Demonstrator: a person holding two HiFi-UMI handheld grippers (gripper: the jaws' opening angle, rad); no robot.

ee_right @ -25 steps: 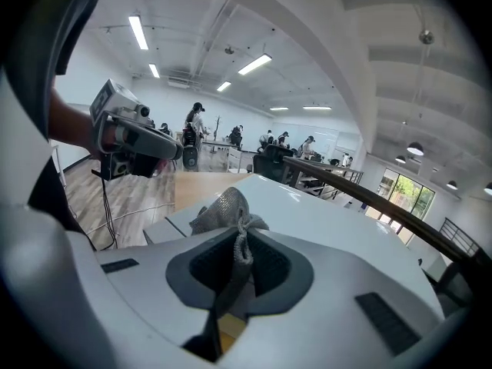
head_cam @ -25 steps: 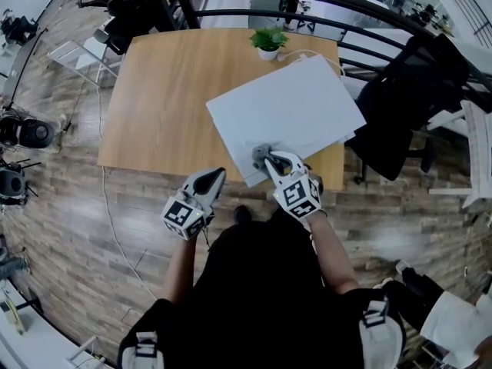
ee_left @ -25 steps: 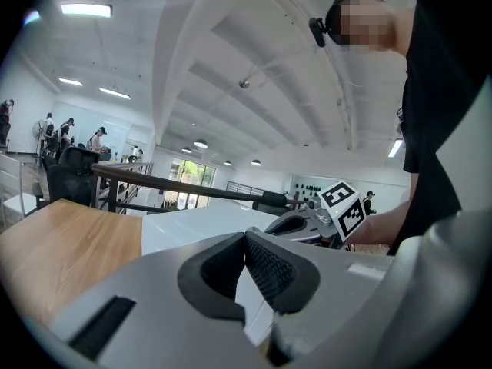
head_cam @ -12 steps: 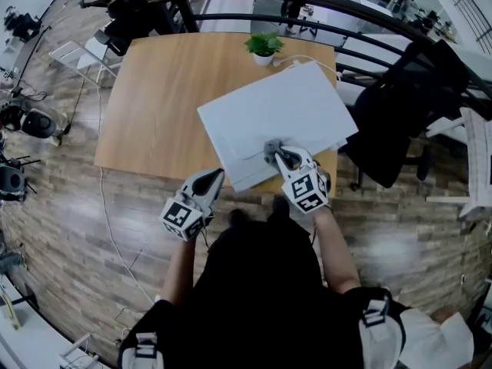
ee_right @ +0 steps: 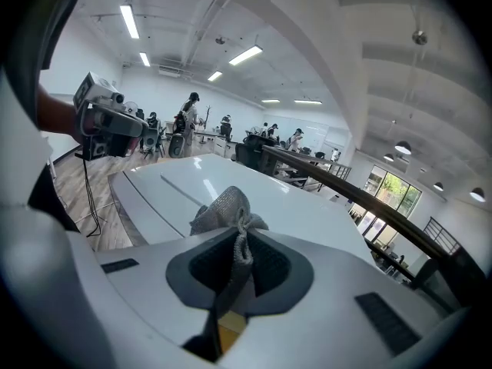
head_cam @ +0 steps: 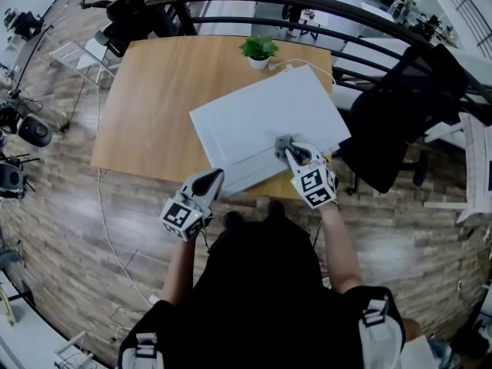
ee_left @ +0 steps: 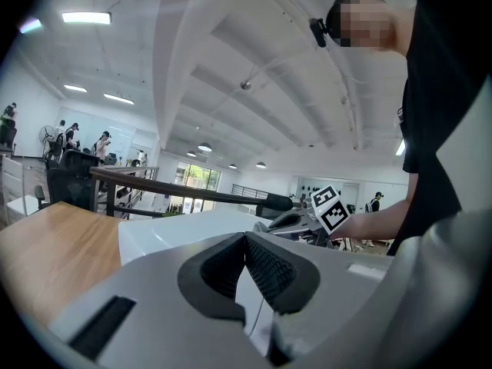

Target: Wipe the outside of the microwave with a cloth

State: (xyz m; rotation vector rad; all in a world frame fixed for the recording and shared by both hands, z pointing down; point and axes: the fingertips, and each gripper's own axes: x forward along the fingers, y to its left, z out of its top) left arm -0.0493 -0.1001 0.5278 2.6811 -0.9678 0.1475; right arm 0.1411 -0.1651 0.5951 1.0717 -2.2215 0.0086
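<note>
The white microwave (head_cam: 261,114) stands on the wooden table (head_cam: 150,102), and I look down on its top. My right gripper (head_cam: 289,151) is shut on a grey cloth (head_cam: 283,143) and presses it on the microwave's top near the front right edge. In the right gripper view the bunched cloth (ee_right: 225,208) sticks out between the jaws of that gripper (ee_right: 243,246) onto the white surface (ee_right: 181,183). My left gripper (head_cam: 211,177) is shut and holds nothing, off the table's front edge by the microwave's front left corner. In the left gripper view, its jaws (ee_left: 246,241) point at the microwave's side (ee_left: 173,233).
A small potted plant (head_cam: 259,49) stands at the table's far edge behind the microwave, with a white cable (head_cam: 307,58) beside it. A black chair (head_cam: 403,106) is close on the right. A dark railing (head_cam: 323,10) runs behind the table. Wood floor surrounds it.
The right gripper has slid the cloth rightward and farther back across the microwave's top. The left gripper has stayed at the front edge.
</note>
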